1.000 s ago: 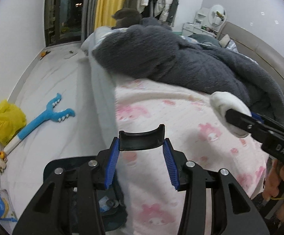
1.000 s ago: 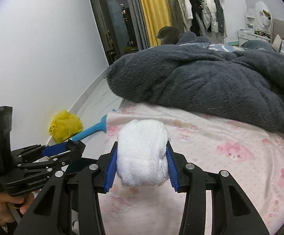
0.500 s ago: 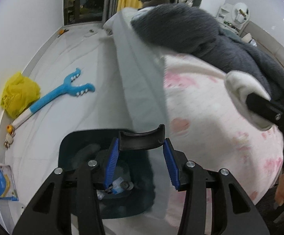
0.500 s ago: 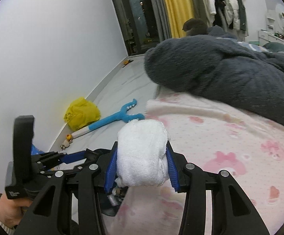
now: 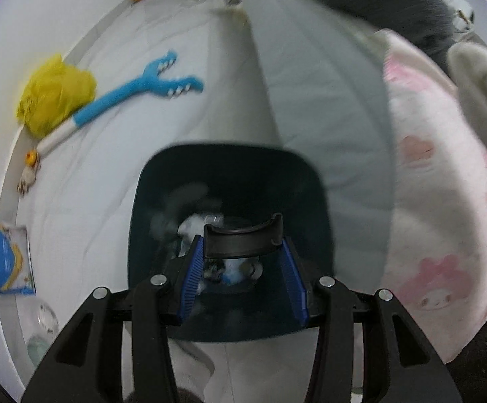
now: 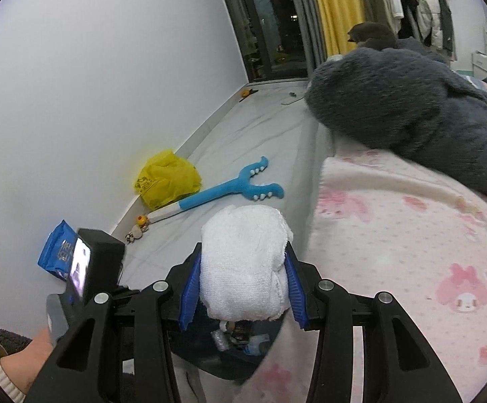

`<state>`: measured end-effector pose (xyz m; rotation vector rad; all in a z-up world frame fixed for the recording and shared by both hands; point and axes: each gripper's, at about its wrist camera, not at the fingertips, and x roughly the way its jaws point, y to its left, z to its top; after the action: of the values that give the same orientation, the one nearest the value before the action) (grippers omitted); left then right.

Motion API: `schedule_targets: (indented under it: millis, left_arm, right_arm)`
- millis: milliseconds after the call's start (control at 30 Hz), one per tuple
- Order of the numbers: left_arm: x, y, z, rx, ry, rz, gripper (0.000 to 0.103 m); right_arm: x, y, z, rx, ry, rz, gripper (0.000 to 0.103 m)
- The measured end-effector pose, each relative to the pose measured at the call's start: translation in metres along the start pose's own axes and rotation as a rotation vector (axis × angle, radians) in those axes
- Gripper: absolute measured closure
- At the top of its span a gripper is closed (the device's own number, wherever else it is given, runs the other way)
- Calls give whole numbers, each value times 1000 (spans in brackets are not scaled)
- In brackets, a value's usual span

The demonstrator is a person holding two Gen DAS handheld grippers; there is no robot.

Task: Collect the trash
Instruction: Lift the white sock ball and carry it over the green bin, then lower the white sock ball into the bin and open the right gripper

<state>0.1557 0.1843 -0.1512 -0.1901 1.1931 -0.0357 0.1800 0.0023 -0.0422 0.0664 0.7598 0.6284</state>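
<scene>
A: Right wrist view first: our right gripper (image 6: 243,285) is clamped on the white wad of cloth (image 6: 245,262), both blue pads pressed into its sides. Just beneath it we can see part of the dark bin (image 6: 230,352), with bottles and scraps inside.

B: So which way does the bin lie from the wad?

A: Below and slightly toward us. The wad hangs over the bin's far rim, between the floor (image 6: 250,134) and the edge of the pink bedspread (image 6: 394,235). It is not yet over the middle of the opening.

B: And our left gripper (image 5: 241,262)?

A: In the left wrist view it points steeply down into the bin (image 5: 149,201), right over the opening. Its jaws are drawn in to their narrowest and a curved black piece (image 5: 241,238) sits across the tips; we cannot tell whether that is trash or part of the tool.

B: Which hand is nearer, then?

A: The left is already above the mouth. The right, we judge, needs a short pull back and down before letting go, or the wad may land on the rim.

B: The bin's long side?

A: It runs away from us, alongside the bed.
</scene>
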Motion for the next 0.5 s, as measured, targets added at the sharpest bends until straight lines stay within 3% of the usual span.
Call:
schedule_targets:
  millis: [500]
  left_arm:
    - [14,40,-20,-54,99,1,45]
  right_arm:
    - [40,25,-4,-26,78,19,57]
